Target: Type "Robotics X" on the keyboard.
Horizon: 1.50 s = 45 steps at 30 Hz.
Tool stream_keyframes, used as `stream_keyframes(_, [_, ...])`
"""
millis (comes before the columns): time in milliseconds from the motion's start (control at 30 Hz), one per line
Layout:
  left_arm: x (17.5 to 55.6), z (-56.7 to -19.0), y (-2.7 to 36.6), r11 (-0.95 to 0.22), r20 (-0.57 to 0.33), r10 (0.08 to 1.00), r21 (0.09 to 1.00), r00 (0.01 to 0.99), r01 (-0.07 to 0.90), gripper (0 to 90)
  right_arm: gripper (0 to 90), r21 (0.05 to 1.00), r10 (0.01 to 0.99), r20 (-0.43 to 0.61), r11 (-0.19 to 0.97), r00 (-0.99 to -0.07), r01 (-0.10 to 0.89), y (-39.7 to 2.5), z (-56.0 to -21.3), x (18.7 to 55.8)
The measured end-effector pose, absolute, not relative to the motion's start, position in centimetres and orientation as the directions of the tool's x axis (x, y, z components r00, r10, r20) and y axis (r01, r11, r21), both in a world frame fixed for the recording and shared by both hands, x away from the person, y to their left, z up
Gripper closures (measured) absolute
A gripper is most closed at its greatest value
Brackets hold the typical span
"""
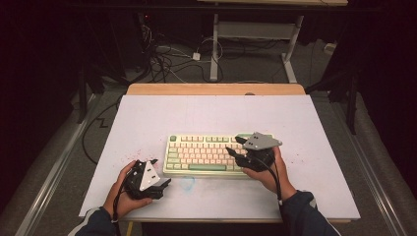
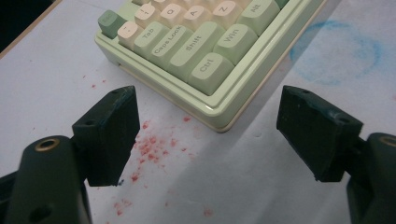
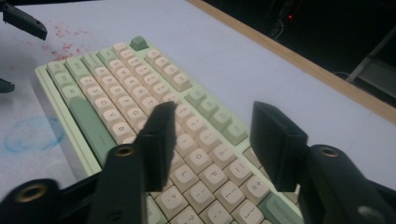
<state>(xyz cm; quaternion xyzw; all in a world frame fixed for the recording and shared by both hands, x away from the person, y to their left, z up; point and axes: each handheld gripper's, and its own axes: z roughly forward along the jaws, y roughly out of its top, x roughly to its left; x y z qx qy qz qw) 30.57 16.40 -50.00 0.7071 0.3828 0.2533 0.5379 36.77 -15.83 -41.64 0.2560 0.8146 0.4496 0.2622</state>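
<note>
keyboard (image 2: 219, 70): smooth matt plastic | table (image 1: 147, 123): matt white, stained | jaws: matt black

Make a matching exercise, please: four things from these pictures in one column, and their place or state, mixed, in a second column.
Things:
1. left gripper
2. right gripper
3. blue ring mark
4. red specks

Places or states:
A. drawn on the white table just in front of the keyboard
B. open, above the keys at the keyboard's right part
C. scattered on the table near the keyboard's Ctrl corner
D. open, low over the table beside the keyboard's near left corner

Pairs: 1-D, 2-B, 3-A, 4-C
</note>
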Motion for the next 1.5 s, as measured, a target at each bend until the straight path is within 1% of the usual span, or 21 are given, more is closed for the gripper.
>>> stream_keyframes(67, [30.6,-50.0,16.4,-0.130,-0.051,0.815,0.955,0.577,0.268,20.4,40.5,0.870,0.657,-0.203,0.461,-0.726,0.174,-16.1,-41.7,36.5])
stream_keyframes(267, [30.6,-49.8,16.4,-0.110,-0.067,0.818,0.957,0.572,0.268,20.5,29.6,0.870,0.685,-0.229,0.463,-0.692,0.170,-17.0,-42.0,35.7])
stream_keyframes(300, [30.6,-49.8,16.4,-0.107,-0.069,0.818,0.957,0.572,0.269,20.5,26.5,0.875,0.690,-0.229,0.455,-0.687,0.165,-17.2,-42.1,35.6])
stream_keyframes(433, [30.5,-49.7,16.4,-0.099,-0.078,0.816,0.958,0.573,0.270,21.4,21.8,0.883,0.710,-0.237,0.442,-0.663,0.157,-18.1,-42.2,34.9])
stream_keyframes(633, [30.5,-49.3,16.4,-0.071,-0.098,0.815,0.961,0.571,0.267,23.0,17.2,0.902,0.731,-0.237,0.411,-0.640,0.135,-19.5,-42.7,33.6])
stream_keyframes(733, [30.5,-49.1,16.4,-0.064,-0.103,0.815,0.962,0.571,0.266,23.4,17.2,0.901,0.741,-0.253,0.414,-0.622,0.126,-20.1,-43.1,32.8])
stream_keyframes(900, [30.8,-48.5,16.2,-0.024,-0.138,0.813,0.963,0.566,0.269,26.2,18.0,0.900,0.746,-0.256,0.416,-0.615,0.131,-20.8,-43.9,31.8])
stream_keyframes(967, [30.8,-47.9,16.1,0.006,-0.166,0.803,0.963,0.572,0.270,27.2,18.3,0.896,0.746,-0.265,0.425,-0.611,0.130,-21.0,-44.3,31.4])
stream_keyframes(1133, [31.1,-46.9,15.4,0.033,-0.198,0.785,0.960,0.587,0.279,36.0,18.8,0.885,0.742,-0.275,0.444,-0.611,0.142,-21.3,-45.0,30.6])
stream_keyframes(1167, [31.1,-46.7,15.2,0.033,-0.203,0.780,0.958,0.592,0.285,39.7,18.9,0.883,0.742,-0.275,0.447,-0.612,0.145,-21.4,-45.2,30.4])
stream_keyframes(1233, [31.2,-46.4,14.8,0.030,-0.208,0.769,0.956,0.604,0.291,43.4,19.0,0.878,0.738,-0.278,0.455,-0.615,0.149,-21.6,-45.4,30.1])
stream_keyframes(1367, [31.6,-45.4,14.0,0.037,-0.223,0.746,0.955,0.628,0.295,56.6,19.0,0.873,0.737,-0.287,0.465,-0.612,0.150,-21.9,-45.7,29.7])
stream_keyframes(1467, [31.7,-44.9,13.3,0.040,-0.229,0.735,0.954,0.638,0.296,61.5,19.0,0.872,0.739,-0.287,0.465,-0.609,0.154,-22.0,-45.9,29.8])
stream_keyframes(1500, [31.8,-44.8,13.0,0.038,-0.229,0.731,0.954,0.642,0.298,64.8,19.1,0.873,0.739,-0.286,0.464,-0.611,0.153,-21.9,-45.9,29.8])
